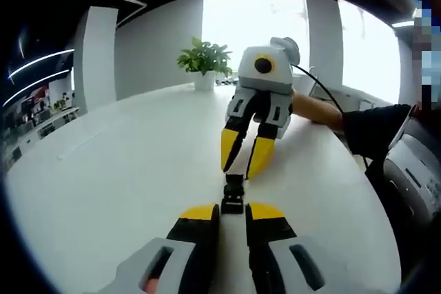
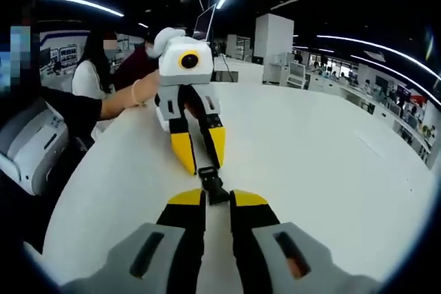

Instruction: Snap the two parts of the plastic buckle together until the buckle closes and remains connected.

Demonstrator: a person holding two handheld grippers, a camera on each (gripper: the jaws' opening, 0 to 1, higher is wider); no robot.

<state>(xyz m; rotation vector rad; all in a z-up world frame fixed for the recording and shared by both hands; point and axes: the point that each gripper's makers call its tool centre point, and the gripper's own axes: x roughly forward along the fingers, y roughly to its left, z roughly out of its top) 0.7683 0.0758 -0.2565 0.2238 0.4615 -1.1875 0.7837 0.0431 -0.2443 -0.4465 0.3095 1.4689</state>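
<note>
In the left gripper view, the left gripper [image 1: 233, 213] is seen at the near edge, low over a white table [image 1: 124, 163]. Its two yellow-tipped jaws are almost closed, with just a thin gap left between them. The near end of the black plastic buckle [image 1: 233, 194] is pinched in that gap. The buckle is stretched out in a line away from the jaws. Its far end is held by the right gripper [image 1: 242, 166], whose jaws are pressed close around a white strap [image 1: 240, 160]. It cannot be told if the two buckle parts are snapped together. A potted plant [image 1: 204, 63] is seen far back on the table.

In the right gripper view, the right gripper [image 2: 216, 201] is seen at the near edge. Its jaws are nearly shut, and the buckle [image 2: 211, 185] is gripped at their tips. The buckle is pointed away toward the left gripper [image 2: 200, 163], which is closed on the other end. Behind that gripper, a hand [image 2: 141, 91] is seen on it. A grey machine [image 2: 31, 146] is seen at the left.
</note>
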